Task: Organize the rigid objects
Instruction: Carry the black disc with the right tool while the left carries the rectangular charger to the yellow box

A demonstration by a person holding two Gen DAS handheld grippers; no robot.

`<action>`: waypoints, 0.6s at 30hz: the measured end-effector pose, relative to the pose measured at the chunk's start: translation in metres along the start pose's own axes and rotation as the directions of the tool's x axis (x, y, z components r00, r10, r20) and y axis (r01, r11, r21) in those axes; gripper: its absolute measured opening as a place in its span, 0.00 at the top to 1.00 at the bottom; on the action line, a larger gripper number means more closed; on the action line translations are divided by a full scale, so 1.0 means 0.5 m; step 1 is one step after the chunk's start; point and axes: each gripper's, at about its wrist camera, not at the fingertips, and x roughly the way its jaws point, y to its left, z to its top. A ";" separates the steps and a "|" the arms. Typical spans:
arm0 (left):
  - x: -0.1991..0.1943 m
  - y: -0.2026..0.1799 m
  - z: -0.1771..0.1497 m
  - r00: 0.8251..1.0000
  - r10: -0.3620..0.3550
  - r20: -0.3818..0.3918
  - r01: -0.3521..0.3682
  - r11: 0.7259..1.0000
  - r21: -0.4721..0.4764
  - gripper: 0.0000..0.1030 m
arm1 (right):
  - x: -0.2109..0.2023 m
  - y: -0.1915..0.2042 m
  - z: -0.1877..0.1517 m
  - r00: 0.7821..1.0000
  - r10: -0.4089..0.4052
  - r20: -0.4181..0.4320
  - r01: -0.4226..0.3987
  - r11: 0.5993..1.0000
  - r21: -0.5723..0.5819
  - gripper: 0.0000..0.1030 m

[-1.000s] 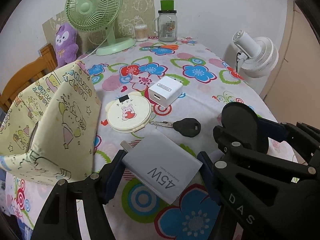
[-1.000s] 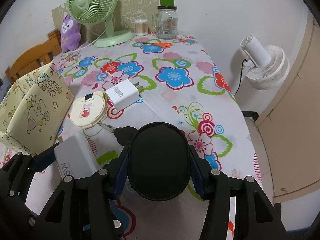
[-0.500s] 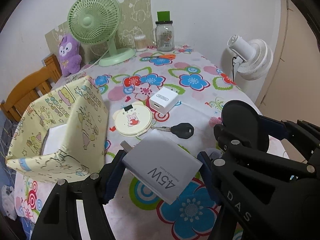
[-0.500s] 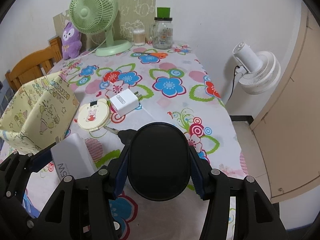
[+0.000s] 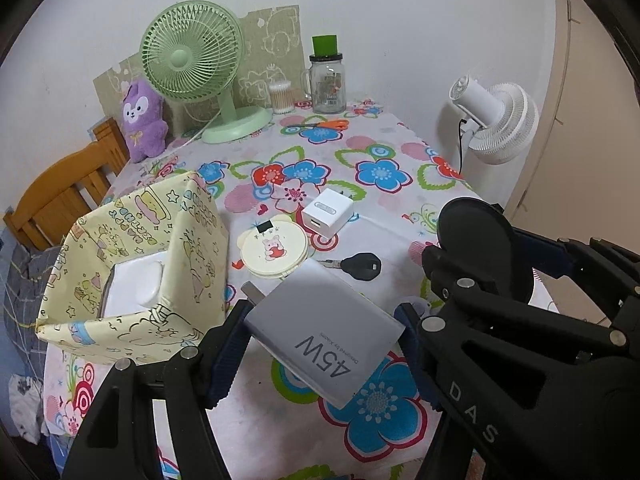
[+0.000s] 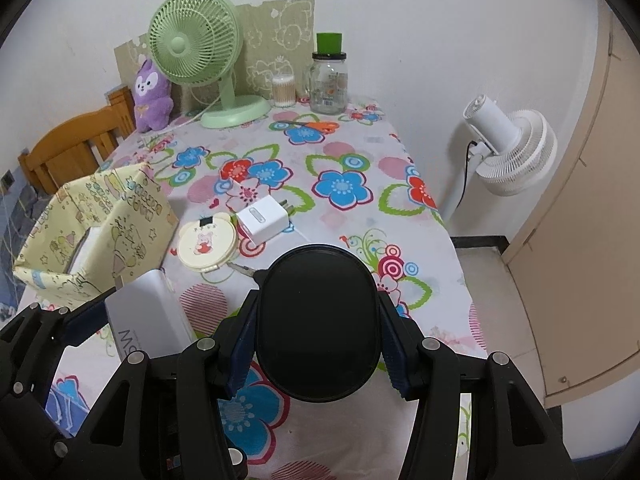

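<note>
Both wrist cams look steeply down, close above, sharing floral table (image 5: 400, 208) and yellow box (image 6: 120, 216).

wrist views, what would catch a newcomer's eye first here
Each gripper fills the foreground with a load: the left gripper is shut on a grey 45W charger, the right gripper on a black oval object. Beyond them, the loud flowered tablecloth holds a yellow cartoon-print box at the left and a green desk fan at the far end.
</note>
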 end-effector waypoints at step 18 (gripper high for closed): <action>-0.042 0.035 0.025 1.000 -0.020 0.014 0.020 1.000 -0.006 0.29 | -0.043 0.030 0.037 1.000 -0.008 0.023 0.009 0.999 -0.033 0.44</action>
